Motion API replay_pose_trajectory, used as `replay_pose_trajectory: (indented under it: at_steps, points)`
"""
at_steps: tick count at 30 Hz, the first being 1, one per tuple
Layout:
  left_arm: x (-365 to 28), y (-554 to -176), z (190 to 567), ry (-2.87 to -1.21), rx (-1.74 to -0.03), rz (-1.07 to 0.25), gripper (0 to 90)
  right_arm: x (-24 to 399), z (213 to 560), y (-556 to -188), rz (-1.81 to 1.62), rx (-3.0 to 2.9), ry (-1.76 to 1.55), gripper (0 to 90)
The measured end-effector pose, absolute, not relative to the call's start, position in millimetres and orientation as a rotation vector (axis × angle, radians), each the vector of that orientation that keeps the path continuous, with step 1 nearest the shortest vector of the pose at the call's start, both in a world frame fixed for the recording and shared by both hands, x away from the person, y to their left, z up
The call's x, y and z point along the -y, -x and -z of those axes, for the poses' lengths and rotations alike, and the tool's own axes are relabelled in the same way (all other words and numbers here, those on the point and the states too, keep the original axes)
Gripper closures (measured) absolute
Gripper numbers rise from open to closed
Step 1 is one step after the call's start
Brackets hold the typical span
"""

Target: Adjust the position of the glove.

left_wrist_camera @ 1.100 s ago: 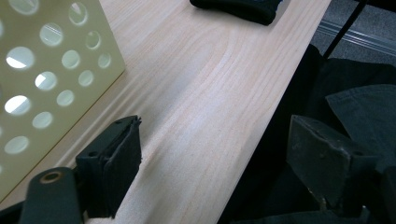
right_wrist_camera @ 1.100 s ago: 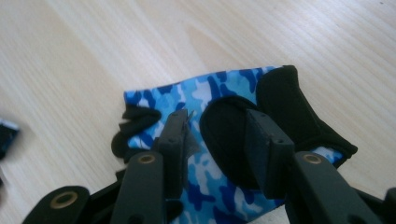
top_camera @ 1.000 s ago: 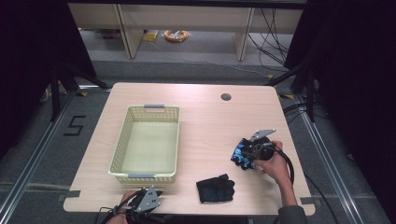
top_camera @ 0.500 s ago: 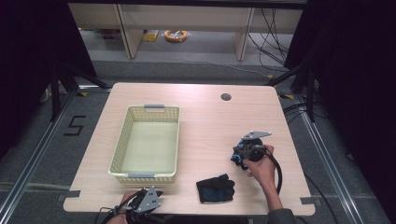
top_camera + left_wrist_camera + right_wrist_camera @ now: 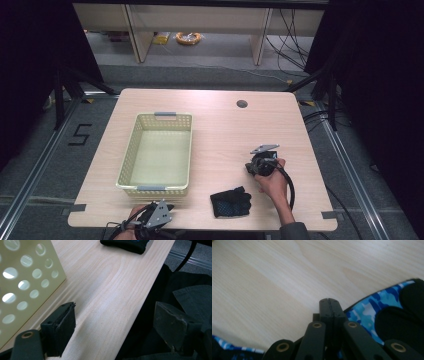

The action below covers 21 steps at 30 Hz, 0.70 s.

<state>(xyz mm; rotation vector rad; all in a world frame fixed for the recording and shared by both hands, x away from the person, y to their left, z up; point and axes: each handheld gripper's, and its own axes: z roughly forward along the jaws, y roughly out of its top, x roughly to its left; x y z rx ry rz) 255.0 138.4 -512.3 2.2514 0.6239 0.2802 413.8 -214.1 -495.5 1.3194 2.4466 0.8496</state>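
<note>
The table is pale wood-grain laminate with rounded corners and one round cable hole. One cream plastic basket, rectangular, its walls punched with round holes, sits left of centre. I count two gloves: one black glove near the front edge, and a blue camouflage glove with black patches under the right gripper, whose jaws have just closed tight together, with that glove right beside them. The left gripper rests at the front edge, jaws spread, holding nothing.

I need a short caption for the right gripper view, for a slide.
Right gripper, jaws shut, low over the wooden table, beside a blue camouflage glove.
</note>
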Motion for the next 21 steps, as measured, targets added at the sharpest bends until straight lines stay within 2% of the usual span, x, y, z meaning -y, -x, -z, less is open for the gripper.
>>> replay_pose_trajectory:
  at_steps: [10, 13, 21]
  points:
    - [-138, -255, 512, -2.254, -0.621, -0.287, 17.6, 255, 494, -393, -0.807, -2.379, -1.316, 90.0]
    - [-138, -255, 511, -2.253, -0.627, -0.288, 17.6, 262, 491, -390, -0.829, -2.369, -1.402, 90.0]
    - [-139, -254, 511, -2.241, -0.631, -0.288, 17.6, 257, 492, -392, -0.804, -2.411, -1.398, 90.0]
